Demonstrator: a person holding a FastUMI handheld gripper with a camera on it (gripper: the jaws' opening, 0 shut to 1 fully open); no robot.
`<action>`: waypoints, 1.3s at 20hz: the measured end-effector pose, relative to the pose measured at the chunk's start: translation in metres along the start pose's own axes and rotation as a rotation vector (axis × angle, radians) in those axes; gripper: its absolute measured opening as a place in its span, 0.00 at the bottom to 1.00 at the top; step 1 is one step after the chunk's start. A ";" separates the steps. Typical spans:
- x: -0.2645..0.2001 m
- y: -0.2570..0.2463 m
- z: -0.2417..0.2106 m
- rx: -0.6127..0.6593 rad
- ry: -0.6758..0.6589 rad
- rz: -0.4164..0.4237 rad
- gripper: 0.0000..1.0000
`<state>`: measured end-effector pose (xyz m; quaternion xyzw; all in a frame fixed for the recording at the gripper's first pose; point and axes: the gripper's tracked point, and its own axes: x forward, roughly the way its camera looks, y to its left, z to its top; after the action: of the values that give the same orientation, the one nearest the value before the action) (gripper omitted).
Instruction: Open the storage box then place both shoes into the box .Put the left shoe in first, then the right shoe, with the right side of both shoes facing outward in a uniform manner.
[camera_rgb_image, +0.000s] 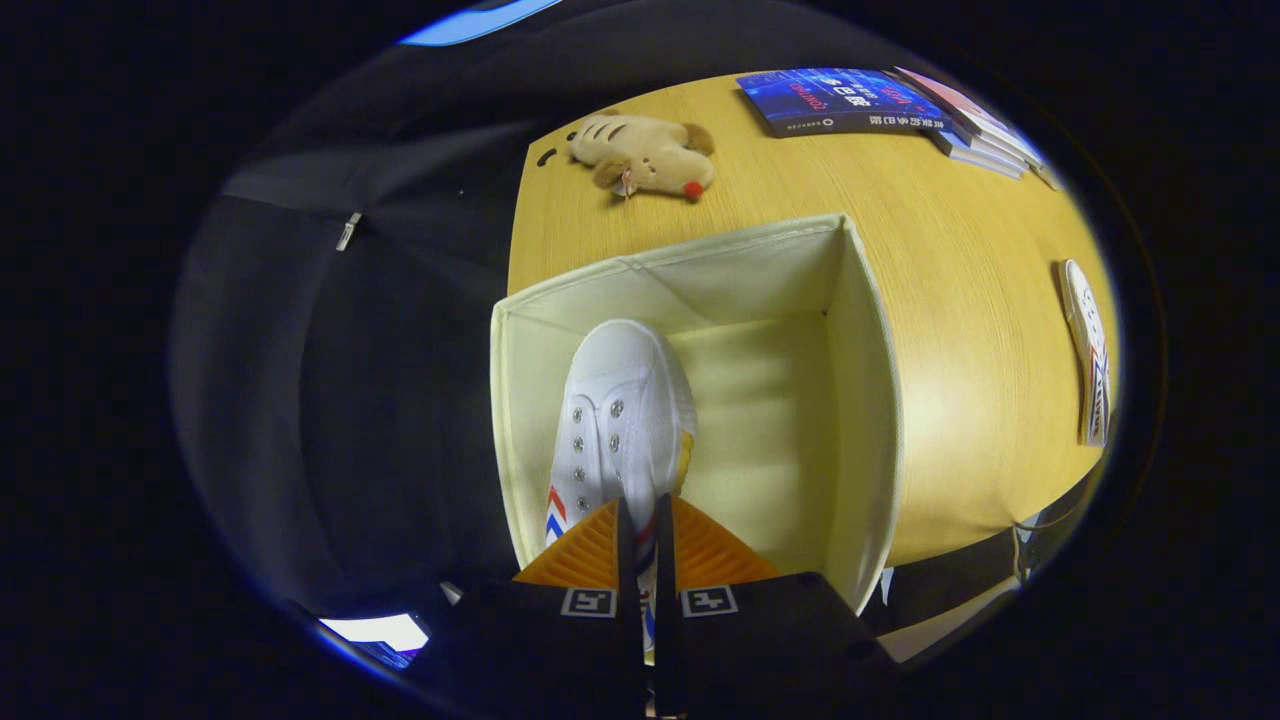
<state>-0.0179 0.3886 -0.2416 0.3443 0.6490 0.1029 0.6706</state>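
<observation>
A white canvas shoe (622, 415) with red and blue chevrons on its side hangs toe-forward over the open cream storage box (866, 400), along the box's left wall. My gripper (640, 520) is shut on the shoe's heel rim, orange fingers (585, 550) pressing either side of it. The box's inside floor shows bare to the right of the shoe. A second white shoe (1088, 350) lies on its side on the wooden table (960, 300), well to the right of the box.
A tan plush toy (645, 155) lies on the table beyond the box. A stack of books (880, 105) sits at the table's far right corner. The table's left edge runs just beside the box, with dark cloth below it.
</observation>
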 end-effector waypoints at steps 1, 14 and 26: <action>0.002 0.000 0.002 0.006 -0.006 -0.003 0.09; 0.009 0.022 -0.001 -0.085 -0.004 0.113 0.70; -0.112 -0.006 0.006 -0.204 -0.066 0.329 0.98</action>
<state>-0.0297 0.3168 -0.1559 0.3791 0.5478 0.2648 0.6972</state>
